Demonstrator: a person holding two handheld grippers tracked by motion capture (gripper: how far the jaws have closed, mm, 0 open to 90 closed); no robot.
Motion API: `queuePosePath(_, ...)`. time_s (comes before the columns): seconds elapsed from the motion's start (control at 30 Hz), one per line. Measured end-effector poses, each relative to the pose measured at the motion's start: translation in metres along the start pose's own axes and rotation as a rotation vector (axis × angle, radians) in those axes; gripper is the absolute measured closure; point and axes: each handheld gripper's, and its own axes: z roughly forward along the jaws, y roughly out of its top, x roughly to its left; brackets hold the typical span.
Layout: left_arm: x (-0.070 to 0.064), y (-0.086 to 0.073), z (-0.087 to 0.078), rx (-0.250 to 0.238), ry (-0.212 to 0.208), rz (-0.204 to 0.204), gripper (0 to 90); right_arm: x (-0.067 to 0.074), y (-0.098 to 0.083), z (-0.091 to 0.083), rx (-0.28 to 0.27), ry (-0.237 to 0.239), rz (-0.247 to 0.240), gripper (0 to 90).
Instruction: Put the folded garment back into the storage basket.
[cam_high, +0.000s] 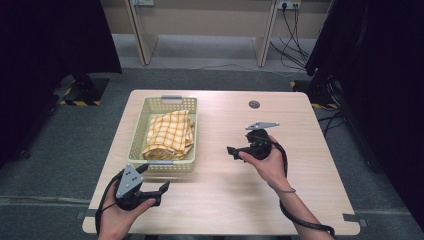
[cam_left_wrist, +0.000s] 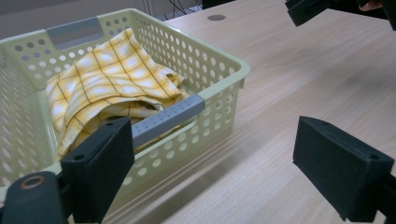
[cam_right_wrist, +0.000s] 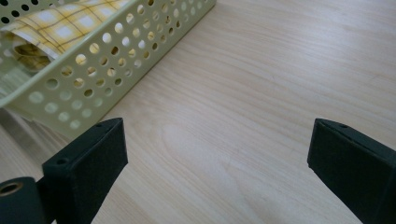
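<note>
A pale green perforated basket stands on the left half of the wooden table. A folded yellow plaid cloth lies inside it. My left gripper hovers open at the basket's near right corner, with nothing between its jaws. In the left gripper view the jaws frame the basket with its grey handle and the cloth. My right gripper is held open over the table's middle, pointing left toward the basket. Bare wood lies between its jaws, with the basket wall and the cloth at the upper left.
A round grey cable grommet sits near the table's far edge. The other gripper's jaw shows at the top right of the left gripper view. Dark curtains and stands flank the table, and cables trail on the floor beyond it.
</note>
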Motion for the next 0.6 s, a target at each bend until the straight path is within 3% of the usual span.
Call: queuePosePath(0.6, 0.009, -0.016, -0.003, 0.011, 0.01, -0.002, 11.9, -0.018, -0.023, -0.013, -0.003, -0.032, 0.033, 5.8)
